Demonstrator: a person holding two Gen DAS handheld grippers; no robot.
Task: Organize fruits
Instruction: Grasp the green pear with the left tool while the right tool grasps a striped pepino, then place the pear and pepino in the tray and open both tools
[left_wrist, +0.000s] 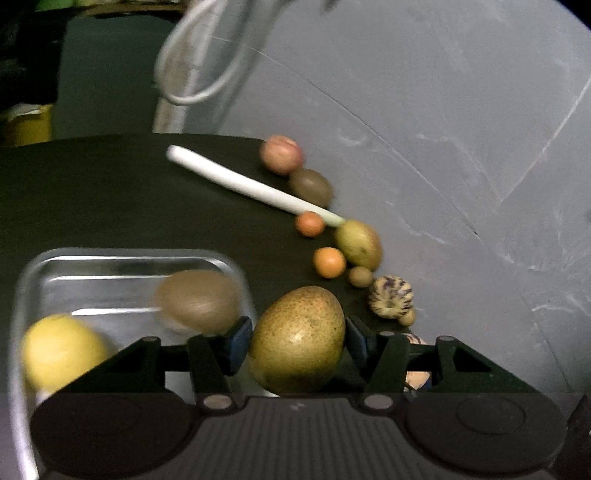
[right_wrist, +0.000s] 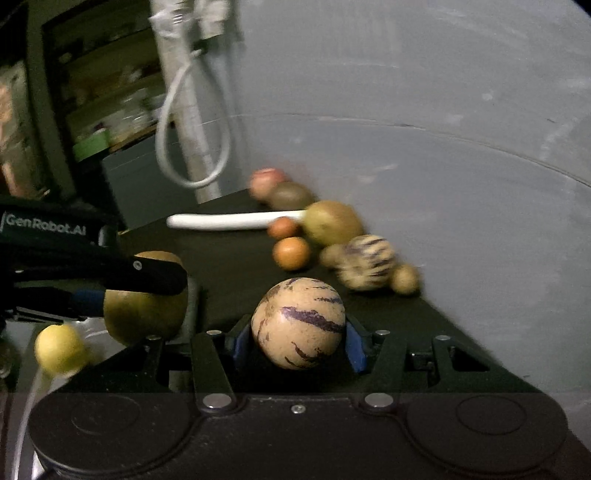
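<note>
My left gripper (left_wrist: 298, 338) is shut on a large speckled yellow-green mango (left_wrist: 297, 339) just right of a clear glass tray (left_wrist: 129, 258). The tray holds a yellow lemon (left_wrist: 61, 350) and a brown kiwi (left_wrist: 197, 299). My right gripper (right_wrist: 298, 338) is shut on a tan pepino melon with purple stripes (right_wrist: 298, 323), held above the dark table. In the right wrist view the left gripper (right_wrist: 122, 280) with its mango (right_wrist: 144, 314) is at the left, with the lemon (right_wrist: 59, 349) below it.
Along the grey wall lie a pink peach (left_wrist: 281, 154), a kiwi (left_wrist: 310, 187), two small oranges (left_wrist: 309, 223) (left_wrist: 329, 262), a green mango (left_wrist: 358, 244), a striped pepino (left_wrist: 391, 297) and small brown fruits (left_wrist: 360, 276). A white leek stalk (left_wrist: 240, 181) lies on the table. White cables (left_wrist: 192, 55) hang behind.
</note>
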